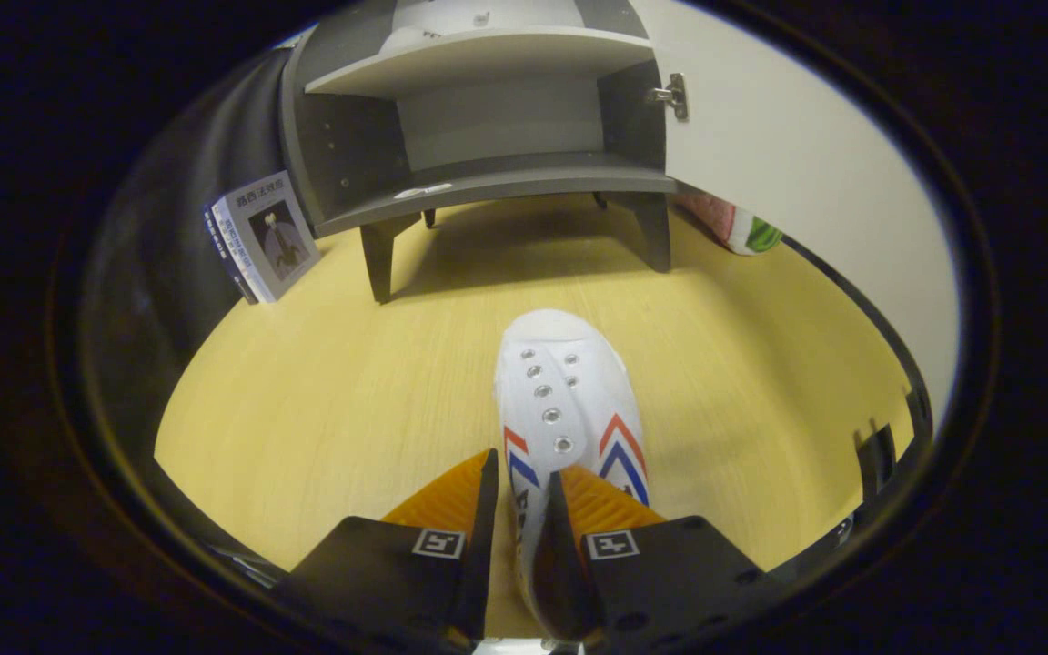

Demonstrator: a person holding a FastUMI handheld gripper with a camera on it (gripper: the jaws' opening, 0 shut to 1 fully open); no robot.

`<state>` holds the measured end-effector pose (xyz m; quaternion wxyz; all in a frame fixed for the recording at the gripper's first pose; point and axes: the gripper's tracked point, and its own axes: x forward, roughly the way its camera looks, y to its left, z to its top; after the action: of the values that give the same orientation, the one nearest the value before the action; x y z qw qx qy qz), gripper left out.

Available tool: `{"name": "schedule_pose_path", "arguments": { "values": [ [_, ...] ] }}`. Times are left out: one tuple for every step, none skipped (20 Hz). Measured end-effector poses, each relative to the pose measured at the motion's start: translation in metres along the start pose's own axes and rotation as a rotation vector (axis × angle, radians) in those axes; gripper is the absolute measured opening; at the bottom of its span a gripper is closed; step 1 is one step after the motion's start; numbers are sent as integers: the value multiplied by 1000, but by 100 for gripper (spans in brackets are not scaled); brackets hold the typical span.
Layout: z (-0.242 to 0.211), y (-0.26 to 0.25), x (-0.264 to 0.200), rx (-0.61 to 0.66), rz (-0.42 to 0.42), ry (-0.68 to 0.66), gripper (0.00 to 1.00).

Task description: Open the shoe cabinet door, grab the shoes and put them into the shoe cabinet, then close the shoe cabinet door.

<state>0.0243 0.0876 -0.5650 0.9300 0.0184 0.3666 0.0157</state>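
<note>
A white sneaker (569, 400) with red and blue chevrons and metal eyelets points away from me toward the cabinet. My gripper (524, 509) is shut on the sneaker's side wall near the heel, one finger inside the shoe and one outside. The sneaker is over the pale wooden floor (333, 391); I cannot tell whether it touches it. Beyond it stands the grey shoe cabinet (497, 182) on dark legs, with two bare shelves showing. Its white door (788, 164) is swung open to the right on a metal hinge (674, 95).
A book (265, 236) leans against the dark wall left of the cabinet. A pink and green object (742, 227) lies on the floor behind the open door. A dark piece of hardware (879, 464) sits at the right, beside the floor's edge.
</note>
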Motion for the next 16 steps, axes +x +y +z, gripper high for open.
{"name": "schedule_pose_path", "arguments": {
  "values": [
    [5, 2, 0, -5, 0, -22, 34],
    [12, 4, 4, -14, -3, -49, 34],
    [15, 6, 8, -26, -8, -69, 34],
    [16, 6, 13, -33, -15, -73, 34],
    [12, 6, 18, -32, -20, -64, 34],
    [12, 6, 20, -23, -21, -70, 34],
    [13, 6, 22, -16, -28, -86, 32],
    [12, 6, 22, -14, -37, -92, 30],
    [9, 6, 23, -21, -49, -94, 28],
    [13, 6, 23, -33, -59, -102, 26],
    [8, 6, 22, -44, -63, -101, 24],
    [9, 7, 22, -49, -66, -97, 22],
    [10, 9, 20, -48, -56, -91, 20],
    [10, 8, 18, -47, -48, -90, 20],
    [9, 8, 26, -49, -44, -89, 8],
    [9, 8, 23, -48, -37, -84, 4]
  ]
}}
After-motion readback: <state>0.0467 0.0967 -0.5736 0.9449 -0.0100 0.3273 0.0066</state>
